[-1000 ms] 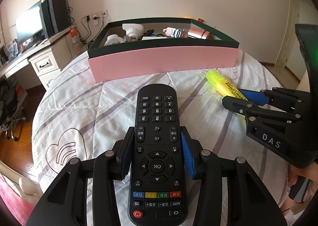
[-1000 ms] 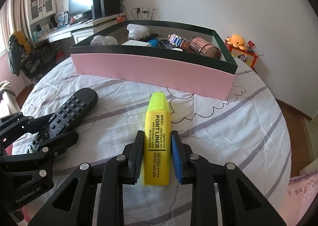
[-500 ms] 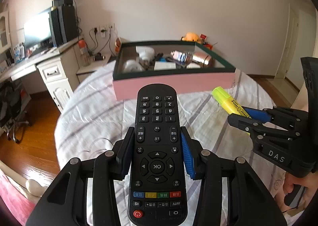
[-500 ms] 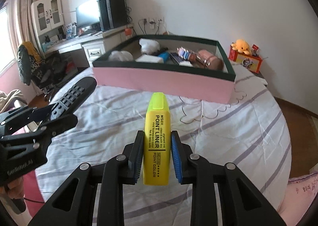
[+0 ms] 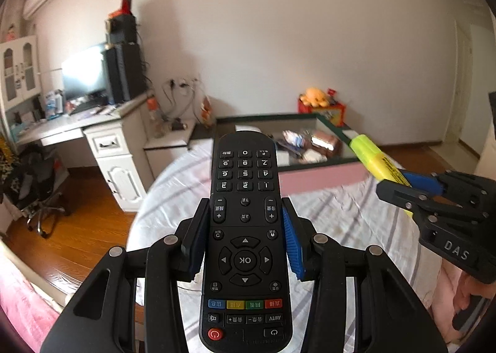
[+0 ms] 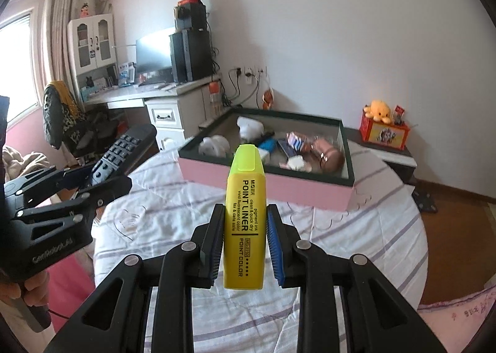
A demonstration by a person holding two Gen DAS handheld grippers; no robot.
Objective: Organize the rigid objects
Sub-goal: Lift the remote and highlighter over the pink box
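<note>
— Striped bedding [image 6: 356, 238] below, with that pink box [image 6: 279, 184] at twelve o'clock. What's the left gripper [image 5: 245, 244] got?

— It pinches a black remote [image 5: 245, 229] lifted clear of the bed.

— And the right gripper [image 6: 245, 238]?

— It's clamped on a yellow highlighter [image 6: 245, 213] (cap toward the box), also held aloft, off at the remote's three o'clock.

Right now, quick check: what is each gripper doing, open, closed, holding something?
Left gripper: closed on the black remote.
Right gripper: closed on the yellow highlighter.
</note>
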